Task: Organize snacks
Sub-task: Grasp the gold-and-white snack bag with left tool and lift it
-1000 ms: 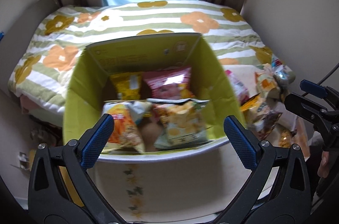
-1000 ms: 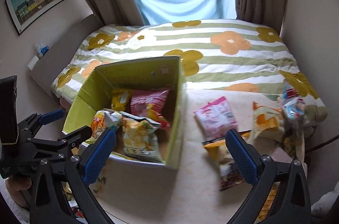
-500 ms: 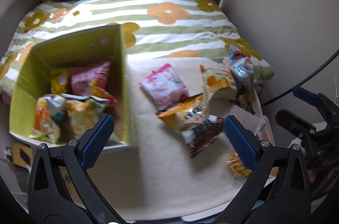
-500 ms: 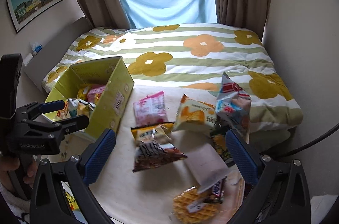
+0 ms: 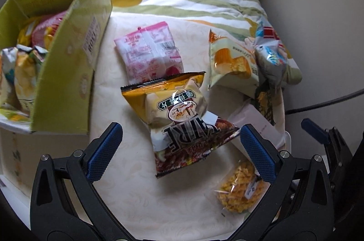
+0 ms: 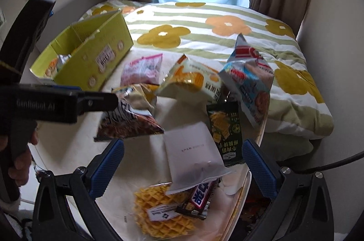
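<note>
My left gripper (image 5: pixel 179 147) hangs over the table (image 5: pixel 127 195) with its fingers spread wide and nothing between them. Just ahead of it lies the gold-and-brown chip bag (image 5: pixel 179 118), printed with large block letters I cannot read in full, upside down from my view. Beyond that bag lies the pink packet (image 5: pixel 150 52), back side up, its print too small to read. The green carton (image 5: pixel 91 40) stands to the left with several bags inside; a white label on its side wall is illegible.

My right gripper (image 6: pixel 182 161) is likewise spread and empty. Below it lie:
- the white packet (image 6: pixel 193 156), bearing one small line of print I cannot make out;
- the round waffle snack (image 6: pixel 159 211) with a white label;
- the dark candy bar (image 6: pixel 200 197) with bold white characters;
- the dark green packet (image 6: pixel 225 129) with Chinese characters.

The cream bread bag (image 6: pixel 193 81) and the blue-and-silver bag (image 6: pixel 248 79) rest against the flowered bedding (image 6: pixel 204 36). On the left of the right wrist view, the left tool's body reads "GenRobot.AI".
</note>
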The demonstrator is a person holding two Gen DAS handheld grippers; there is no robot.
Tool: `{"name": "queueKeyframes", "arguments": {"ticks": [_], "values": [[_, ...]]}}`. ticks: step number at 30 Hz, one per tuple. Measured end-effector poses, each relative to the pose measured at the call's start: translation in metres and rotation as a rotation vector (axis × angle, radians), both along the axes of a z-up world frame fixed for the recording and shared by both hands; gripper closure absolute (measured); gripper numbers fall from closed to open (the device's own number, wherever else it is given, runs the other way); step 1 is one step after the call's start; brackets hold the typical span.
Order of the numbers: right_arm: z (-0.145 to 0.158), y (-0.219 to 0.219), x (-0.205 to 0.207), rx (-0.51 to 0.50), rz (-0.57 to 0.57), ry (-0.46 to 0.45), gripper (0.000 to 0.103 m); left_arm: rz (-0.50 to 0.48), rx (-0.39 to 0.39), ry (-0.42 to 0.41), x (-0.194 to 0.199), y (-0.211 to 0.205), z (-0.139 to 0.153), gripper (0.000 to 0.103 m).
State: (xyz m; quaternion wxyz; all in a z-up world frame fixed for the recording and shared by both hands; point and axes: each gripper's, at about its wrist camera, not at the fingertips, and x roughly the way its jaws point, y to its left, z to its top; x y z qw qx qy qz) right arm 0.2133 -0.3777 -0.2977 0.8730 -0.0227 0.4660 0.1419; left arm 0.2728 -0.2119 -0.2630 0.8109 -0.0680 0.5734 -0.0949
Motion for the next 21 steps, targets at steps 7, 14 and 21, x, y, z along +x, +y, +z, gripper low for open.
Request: {"name": "queueKeyframes", "arguments": {"ticks": [7,14,21], "values": [[-0.029,0.003,0.008,-0.038,0.026,0.030,0.000,0.060,0.011,0.054,0.017,0.001,-0.038,0.000],[-0.043,0.008,0.011,-0.075,0.052,0.052,0.000,0.090,-0.048,0.093,0.026,0.003,-0.052,0.008],[-0.053,0.011,0.016,-0.101,0.074,0.067,0.007,0.092,-0.087,0.100,0.027,0.006,-0.059,0.026]]}}
